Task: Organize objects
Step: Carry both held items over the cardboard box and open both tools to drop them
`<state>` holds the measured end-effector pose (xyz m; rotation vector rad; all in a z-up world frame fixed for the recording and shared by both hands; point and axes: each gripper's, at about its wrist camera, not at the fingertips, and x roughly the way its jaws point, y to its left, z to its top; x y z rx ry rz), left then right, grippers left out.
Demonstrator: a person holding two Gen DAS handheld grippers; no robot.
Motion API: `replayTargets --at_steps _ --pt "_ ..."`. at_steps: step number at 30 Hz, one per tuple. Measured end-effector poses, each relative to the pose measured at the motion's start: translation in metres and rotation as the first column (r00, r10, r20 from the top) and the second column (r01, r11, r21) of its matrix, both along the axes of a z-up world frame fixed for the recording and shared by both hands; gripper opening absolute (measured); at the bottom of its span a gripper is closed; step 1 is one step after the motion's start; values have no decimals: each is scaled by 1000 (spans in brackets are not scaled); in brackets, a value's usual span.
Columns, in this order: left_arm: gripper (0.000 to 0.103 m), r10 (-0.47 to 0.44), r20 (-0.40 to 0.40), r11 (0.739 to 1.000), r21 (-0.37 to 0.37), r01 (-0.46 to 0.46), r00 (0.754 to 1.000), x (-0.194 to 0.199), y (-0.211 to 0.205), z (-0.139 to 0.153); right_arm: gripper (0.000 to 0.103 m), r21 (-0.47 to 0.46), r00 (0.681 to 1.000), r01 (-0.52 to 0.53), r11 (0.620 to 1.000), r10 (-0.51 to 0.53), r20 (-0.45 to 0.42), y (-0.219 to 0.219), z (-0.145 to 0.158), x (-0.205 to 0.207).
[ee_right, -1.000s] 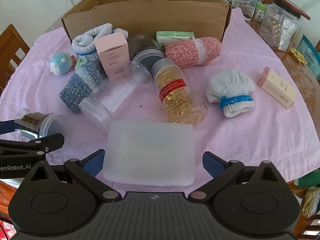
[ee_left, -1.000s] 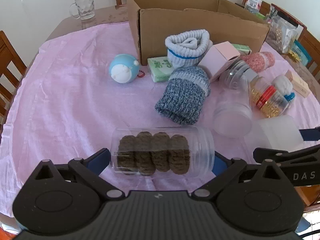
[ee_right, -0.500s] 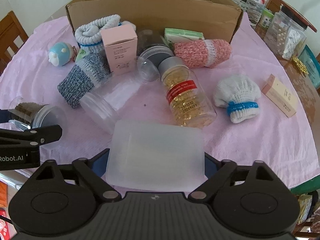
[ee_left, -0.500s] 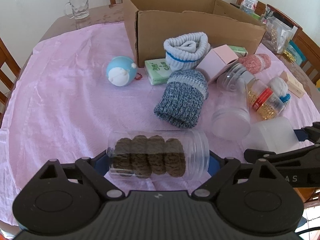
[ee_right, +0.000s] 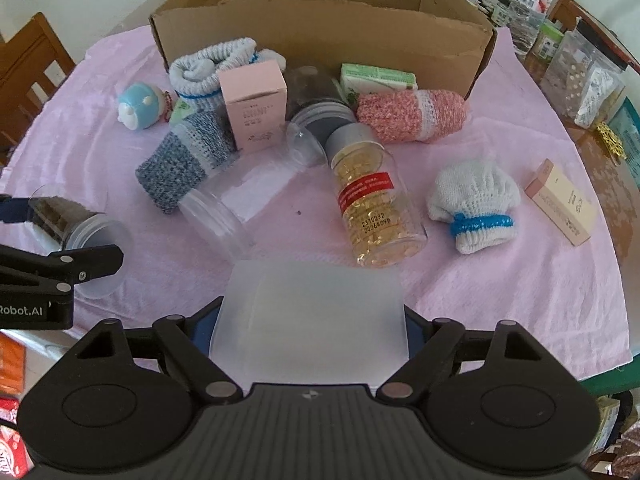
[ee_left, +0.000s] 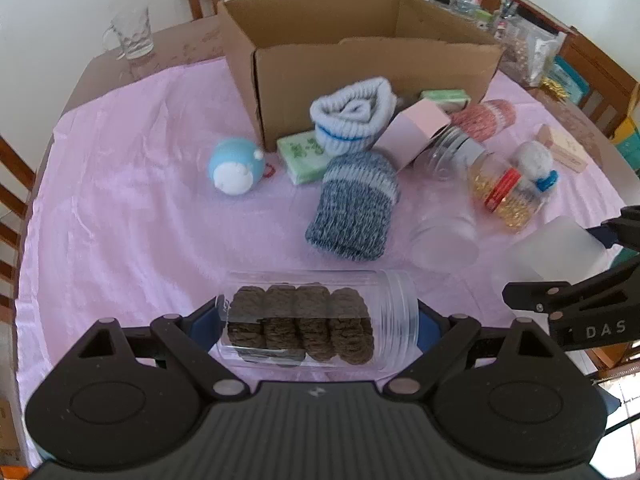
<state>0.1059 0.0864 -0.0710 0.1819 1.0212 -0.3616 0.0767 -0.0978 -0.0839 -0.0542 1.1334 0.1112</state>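
Surface: pink cloth fills the frame, and everything to sort lies loose on it.
Cardboard box: top centre, open upward and seemingly empty, so I judge it the place the loose things go.
Frosted box: bottom centre of the right view, lying flat. My right hand-held gripper has just been closing, and its blue pads now press both side walls. I take it across its width because the lid is too broad and flat to pinch.
Cookie jar: bottom centre of the left view, on its side with its lid end to the right. My left hand-held gripper has just closed in, and its pads now clamp base and lid end to end, so the round wall cannot roll out.
Blue knit sock: mid-frame, just beyond the jar, not touching it.
Round blue toy: left of centre, well apart from both grips.
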Motion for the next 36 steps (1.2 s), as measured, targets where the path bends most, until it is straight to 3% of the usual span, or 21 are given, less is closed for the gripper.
replayTargets --at_steps 11,23,28,36 --pt "91 -61 44 998 24 60 997 19 -11 50 88 4 996 -85 996 85 28 -20 51 7" --pt "91 53 200 999 -3 -54 978 93 -49 110 88 -10 958 -237 971 235 166 -68 110 91" --pt "91 83 222 996 -6 -84 972 133 -67 110 88 -16 939 -271 962 268 215 -83 126 129" --pt "91 152 165 988 13 -156 975 180 -82 86 88 -1 921 -322 947 313 230 -82 128 192"
